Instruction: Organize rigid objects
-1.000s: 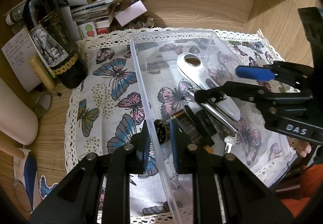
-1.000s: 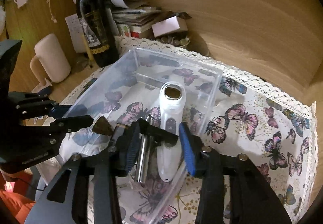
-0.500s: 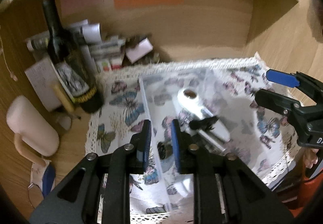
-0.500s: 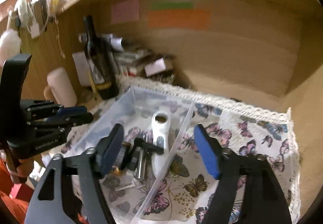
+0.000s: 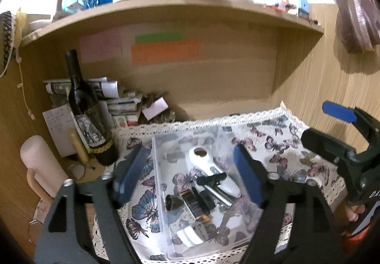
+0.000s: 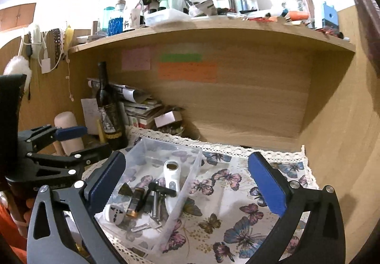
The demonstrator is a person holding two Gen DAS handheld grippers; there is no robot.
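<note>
Above clear bin (image 6: 190, 169), both grippers' jaws spread wide, nothing held.

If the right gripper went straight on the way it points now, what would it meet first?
Probably the butterfly cloth, just right of the clear bin. The right gripper is open and empty, and nothing stands between its fingers and the cloth. Depth is unclear, so it might clip the bin's right wall.

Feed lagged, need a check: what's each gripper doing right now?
Left gripper: open, holding nothing, above the clear bin.
Right gripper: open, holding nothing.
</note>
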